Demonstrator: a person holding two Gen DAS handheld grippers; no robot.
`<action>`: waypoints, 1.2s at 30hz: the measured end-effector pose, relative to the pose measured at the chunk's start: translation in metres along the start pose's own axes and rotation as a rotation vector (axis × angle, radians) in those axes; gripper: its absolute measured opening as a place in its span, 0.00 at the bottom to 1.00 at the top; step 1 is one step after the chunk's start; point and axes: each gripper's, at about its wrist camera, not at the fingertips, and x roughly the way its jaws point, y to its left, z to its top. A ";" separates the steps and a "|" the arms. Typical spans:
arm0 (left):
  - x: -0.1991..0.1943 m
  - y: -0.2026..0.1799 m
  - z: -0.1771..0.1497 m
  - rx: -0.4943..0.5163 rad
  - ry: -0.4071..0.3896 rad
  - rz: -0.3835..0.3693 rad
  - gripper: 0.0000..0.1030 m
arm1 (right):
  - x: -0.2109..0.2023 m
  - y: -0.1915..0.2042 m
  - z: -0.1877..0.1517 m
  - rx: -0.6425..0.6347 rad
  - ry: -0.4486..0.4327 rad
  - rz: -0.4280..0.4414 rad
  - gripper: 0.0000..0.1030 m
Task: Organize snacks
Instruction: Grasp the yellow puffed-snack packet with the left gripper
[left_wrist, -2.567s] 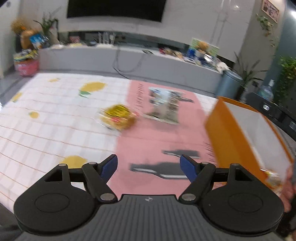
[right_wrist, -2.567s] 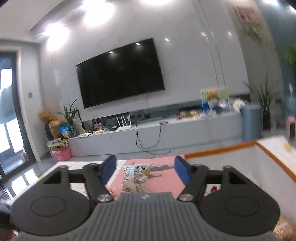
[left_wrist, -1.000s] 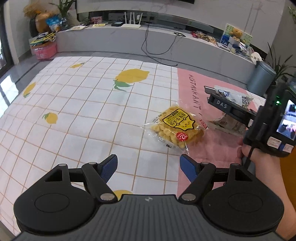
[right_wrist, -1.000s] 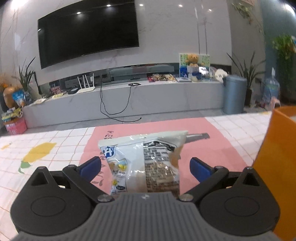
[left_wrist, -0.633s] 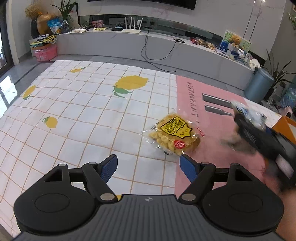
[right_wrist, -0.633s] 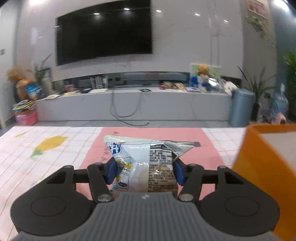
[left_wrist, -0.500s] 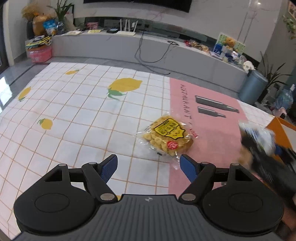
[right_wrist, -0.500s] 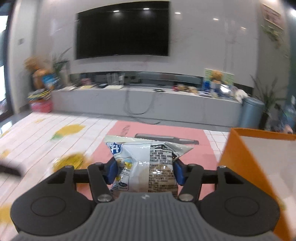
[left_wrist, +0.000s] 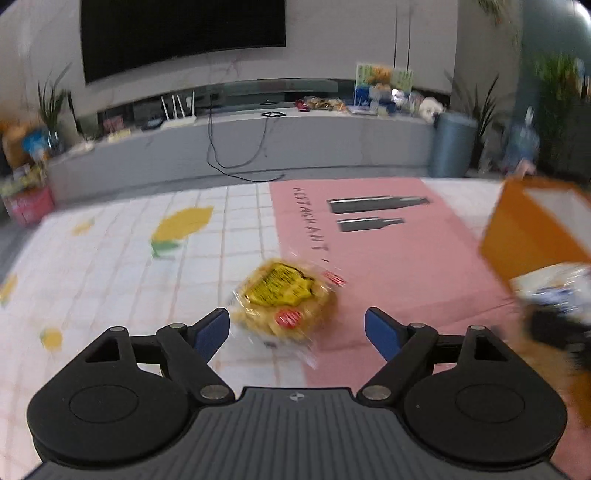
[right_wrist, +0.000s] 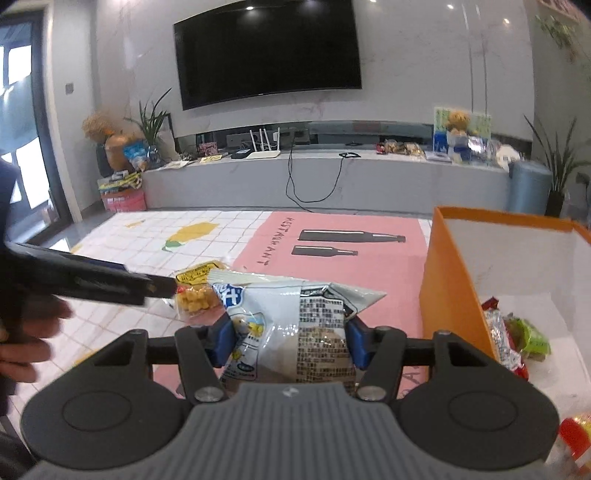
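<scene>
My right gripper (right_wrist: 291, 341) is clenching a white crinkly plastic snack bag w/ blue print (right_wrist: 291, 332), blue pads pressing both its sides; the bag is standing upright btwn the jaws, top edge fanning out above them. At 3 o'clock in the right wrist view, an orange-walled box w/ white inside (right_wrist: 454, 295) is sitting on the bench, holding a few wrappers, red and green (right_wrist: 513, 341), at its near end. The held bag is just beside the box's left wall, not over it.

My left gripper (left_wrist: 297, 330) is hanging w/ jaws spread wide, nothing btwn them. Just ahead at 12 o'clock, a clear packet of yellow puffs w/ yellow label (left_wrist: 284, 299) is lying flat on the cloth, straddling the seam where the white grid-and-lemon cloth (left_wrist: 110, 266) is meeting the pink mat w/ bottle print (left_wrist: 388, 251). The left view is blurring badly; at 3 o'clock I'm only making out the orange box and a smear of white bag. In the right view the left gripper is reaching in from 9 o'clock, tip near the yellow packet; touching or not, can't tell.
</scene>
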 end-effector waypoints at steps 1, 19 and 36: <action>0.008 -0.001 0.003 0.014 0.000 0.017 0.94 | 0.001 -0.002 0.001 0.003 0.000 -0.003 0.56; 0.112 0.033 0.004 0.011 0.109 -0.124 1.00 | 0.020 0.001 -0.011 -0.030 0.037 -0.044 0.57; 0.093 0.031 0.009 -0.097 0.134 -0.116 0.80 | 0.014 0.004 -0.010 -0.054 0.007 -0.028 0.57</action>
